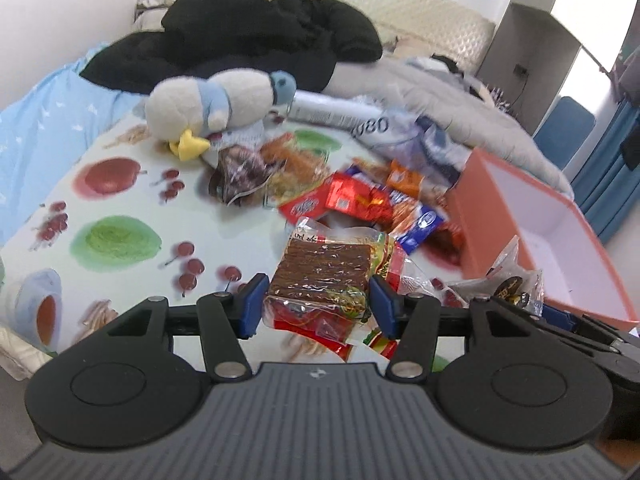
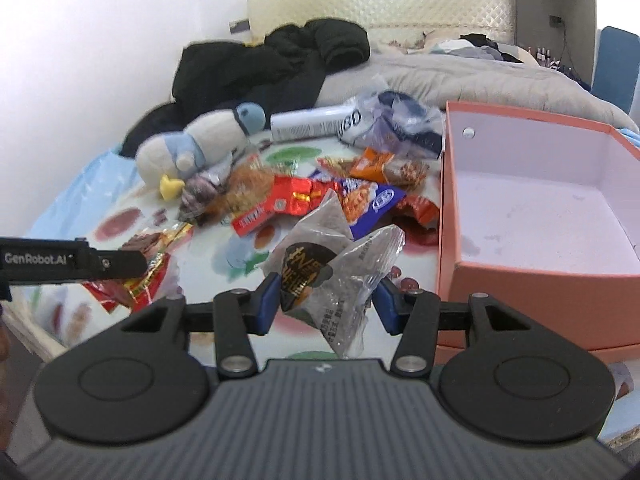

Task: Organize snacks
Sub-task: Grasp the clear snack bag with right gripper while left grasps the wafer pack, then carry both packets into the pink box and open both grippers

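In the left wrist view my left gripper (image 1: 319, 306) is shut on a clear packet of brown strips (image 1: 320, 264), held off the fruit-print sheet (image 1: 120, 200). In the right wrist view my right gripper (image 2: 327, 302) is shut on a crinkly grey packet with a black-and-gold label (image 2: 316, 268), also lifted. An open orange box (image 2: 520, 292) with a white, empty inside stands just right of it; the same orange box (image 1: 468, 208) shows in the left wrist view. A loose pile of snacks (image 2: 320, 196) lies behind both packets. The left gripper (image 2: 80, 260) reaches in from the left edge.
A plush penguin (image 1: 216, 104) lies behind the pile of snacks (image 1: 360, 196), next to a white cylinder (image 1: 332, 110) and a crumpled plastic bag (image 2: 392, 124). Black clothes (image 1: 240, 40) and a grey quilt (image 2: 460, 80) fill the back of the bed.
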A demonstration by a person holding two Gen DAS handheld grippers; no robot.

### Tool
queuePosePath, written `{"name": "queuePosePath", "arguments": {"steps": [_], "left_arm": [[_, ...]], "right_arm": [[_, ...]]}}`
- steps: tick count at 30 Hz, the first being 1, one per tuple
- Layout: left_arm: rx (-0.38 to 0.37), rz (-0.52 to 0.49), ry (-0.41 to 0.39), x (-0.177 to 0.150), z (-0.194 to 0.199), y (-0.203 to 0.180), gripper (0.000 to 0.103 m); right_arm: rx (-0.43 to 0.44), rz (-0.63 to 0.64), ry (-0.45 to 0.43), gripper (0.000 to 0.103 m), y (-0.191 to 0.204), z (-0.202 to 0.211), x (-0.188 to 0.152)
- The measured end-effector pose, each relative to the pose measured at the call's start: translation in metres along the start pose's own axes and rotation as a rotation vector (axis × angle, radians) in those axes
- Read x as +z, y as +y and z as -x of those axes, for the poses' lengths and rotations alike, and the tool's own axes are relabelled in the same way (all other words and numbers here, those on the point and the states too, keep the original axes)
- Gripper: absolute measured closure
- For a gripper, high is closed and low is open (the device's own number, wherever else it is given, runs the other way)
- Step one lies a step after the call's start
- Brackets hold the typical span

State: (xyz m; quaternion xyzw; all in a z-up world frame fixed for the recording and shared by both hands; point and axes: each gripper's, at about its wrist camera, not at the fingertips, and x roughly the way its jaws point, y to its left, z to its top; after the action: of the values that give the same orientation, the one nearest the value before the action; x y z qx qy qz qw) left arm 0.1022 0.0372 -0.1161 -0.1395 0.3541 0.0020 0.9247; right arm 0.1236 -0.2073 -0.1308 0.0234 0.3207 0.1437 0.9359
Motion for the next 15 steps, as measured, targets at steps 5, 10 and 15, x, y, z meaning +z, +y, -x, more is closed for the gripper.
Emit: {"name": "queuePosePath", "arguments": {"steps": [5,10,15], "left_arm": [[-0.027,-0.002,-0.044,0.009,0.031,-0.014,0.042],[-0.069,-0.026,-0.065,0.013,0.046,-0.030,0.042],[-0.121,-0.074,-0.048,0.017,0.050,-0.055,0.042]], "right_arm": [[0.023,-0.009,-0.046,0.050,-0.001,0.031,0.013],[0.035,-0.015,-0.075,0.050,-0.007,0.055,0.019],[0.000,-0.044,-0.107,0.050,-0.021,0.077,0.021]]}}
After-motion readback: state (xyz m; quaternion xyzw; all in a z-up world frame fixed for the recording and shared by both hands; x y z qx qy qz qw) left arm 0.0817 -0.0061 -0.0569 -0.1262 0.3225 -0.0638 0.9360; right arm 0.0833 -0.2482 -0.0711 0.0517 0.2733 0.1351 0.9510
